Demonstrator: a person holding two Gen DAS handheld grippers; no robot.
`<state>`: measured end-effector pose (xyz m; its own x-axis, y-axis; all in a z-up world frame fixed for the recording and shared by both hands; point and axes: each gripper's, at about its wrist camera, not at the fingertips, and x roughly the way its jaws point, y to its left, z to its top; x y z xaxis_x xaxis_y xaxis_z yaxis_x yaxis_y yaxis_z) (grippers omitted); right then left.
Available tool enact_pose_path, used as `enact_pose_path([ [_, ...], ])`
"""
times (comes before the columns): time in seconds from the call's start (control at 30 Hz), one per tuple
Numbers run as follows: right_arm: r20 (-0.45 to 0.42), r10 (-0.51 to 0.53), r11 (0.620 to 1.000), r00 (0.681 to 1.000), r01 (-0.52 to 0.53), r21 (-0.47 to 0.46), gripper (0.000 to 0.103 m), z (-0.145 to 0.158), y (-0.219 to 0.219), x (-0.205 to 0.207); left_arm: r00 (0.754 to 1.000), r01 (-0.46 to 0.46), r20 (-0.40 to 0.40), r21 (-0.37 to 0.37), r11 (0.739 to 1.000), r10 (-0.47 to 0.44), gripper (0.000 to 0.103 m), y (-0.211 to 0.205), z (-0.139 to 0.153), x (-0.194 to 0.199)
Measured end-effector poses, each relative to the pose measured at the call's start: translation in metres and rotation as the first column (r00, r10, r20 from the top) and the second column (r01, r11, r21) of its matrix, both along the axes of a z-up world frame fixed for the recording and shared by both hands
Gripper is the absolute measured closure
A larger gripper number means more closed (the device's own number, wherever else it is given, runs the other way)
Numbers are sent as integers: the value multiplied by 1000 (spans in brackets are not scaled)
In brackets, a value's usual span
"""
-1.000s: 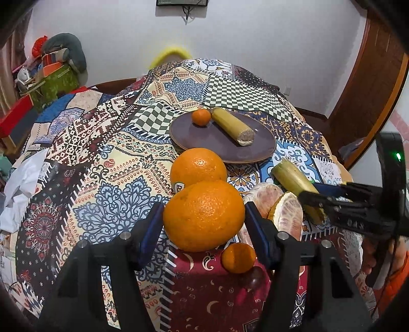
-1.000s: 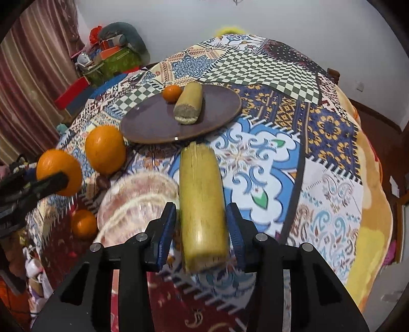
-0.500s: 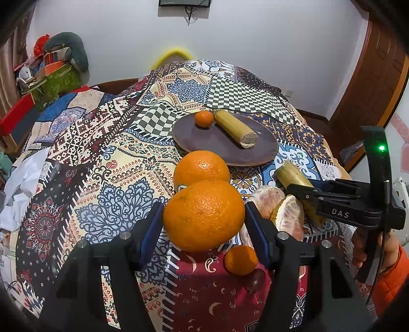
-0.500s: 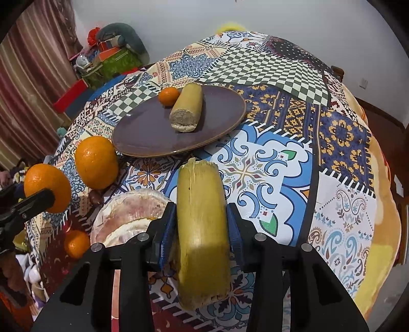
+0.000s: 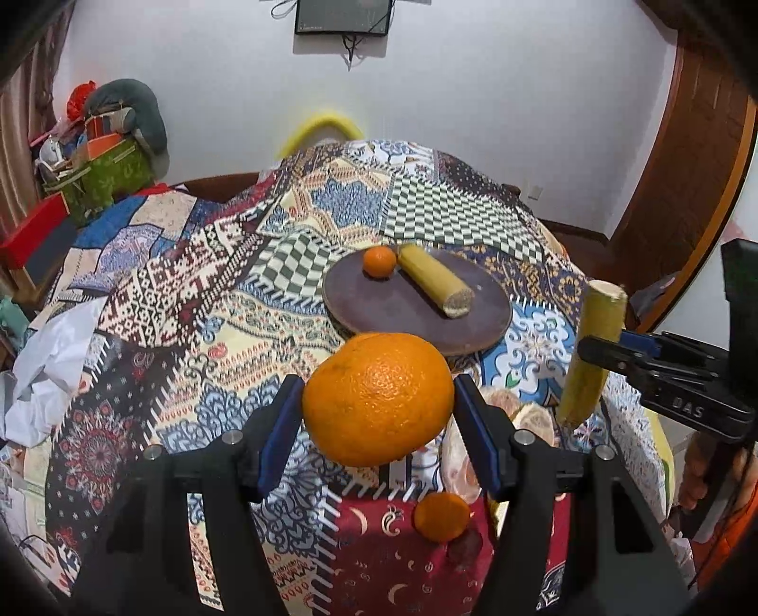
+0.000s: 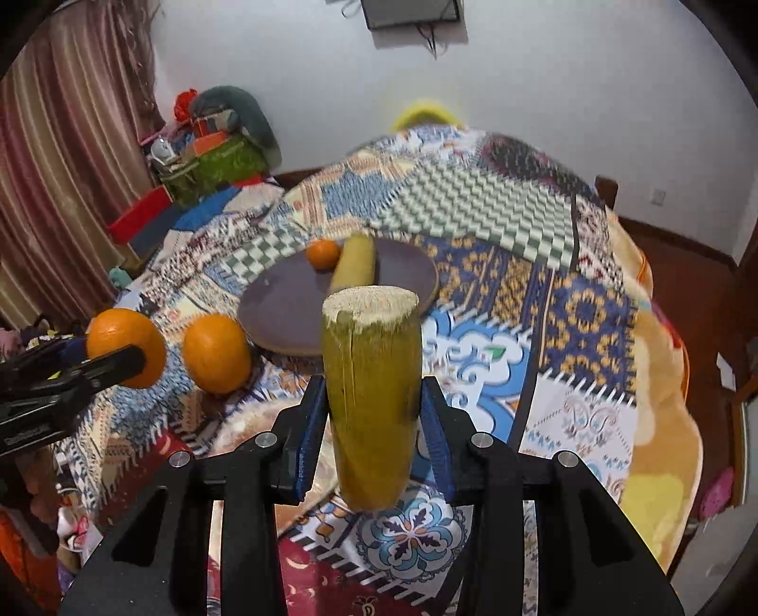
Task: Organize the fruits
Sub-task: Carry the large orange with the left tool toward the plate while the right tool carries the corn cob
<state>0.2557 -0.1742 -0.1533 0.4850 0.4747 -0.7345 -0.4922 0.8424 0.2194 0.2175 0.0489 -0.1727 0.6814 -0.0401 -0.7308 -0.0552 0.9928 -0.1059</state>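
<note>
- On my far left, past the table edge, sat a heap of boxes and cushions (image 5: 106, 142) against the wall, with a striped curtain (image 6: 61, 189) beside it in the right wrist view.
- My left gripper (image 5: 379, 412) was pinching a large orange (image 5: 378, 399) by its sides between the blue pads (image 5: 280, 433), and the fruit hung clear above the patterned tablecloth (image 5: 189, 331).
- In the right wrist view a second orange (image 6: 217, 353) lay on the cloth just beside the held one, near the rim of the plate.
- Below the held orange, nearer me, a small mandarin (image 5: 441, 516) rested on the red patch of cloth, and a peeled pomelo (image 5: 526, 417) showed partly behind the left gripper's right finger.
- Further out, the dark round plate (image 5: 393, 312) carried a small tangerine (image 5: 379, 261) touching the end of a yellow-green sugarcane piece (image 5: 435, 279).
- My right gripper (image 6: 374, 421) was clamped on another sugarcane stick (image 6: 372, 393), gripped across its middle and held nearly upright above the cloth, its pale cut end (image 6: 369, 301) up; in the left wrist view it stood to the right of the plate, apart from it.
- On the right stood a brown wooden door (image 5: 687, 166), and high on the white wall a dark screen (image 5: 343, 16).
</note>
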Motion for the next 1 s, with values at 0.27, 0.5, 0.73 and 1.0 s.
enact_pose_path([
  [0.27,65,-1,1000,998,-1,29,67,23,4,3,999,0,33,11,1000,0,40,1,11,14],
  [0.5,96,-7,999,995,3,41,67,30,8,15,999,9,50,10,1000,-10,40,2,17,34],
  [0.73,110,-6,999,994,0,47,67,31,10,29,998,6,65,19,1000,-7,40,5,18,58],
  [1.0,100,3,999,995,-7,47,67,21,16,48,999,13,42,23,1000,-14,40,8,5,86],
])
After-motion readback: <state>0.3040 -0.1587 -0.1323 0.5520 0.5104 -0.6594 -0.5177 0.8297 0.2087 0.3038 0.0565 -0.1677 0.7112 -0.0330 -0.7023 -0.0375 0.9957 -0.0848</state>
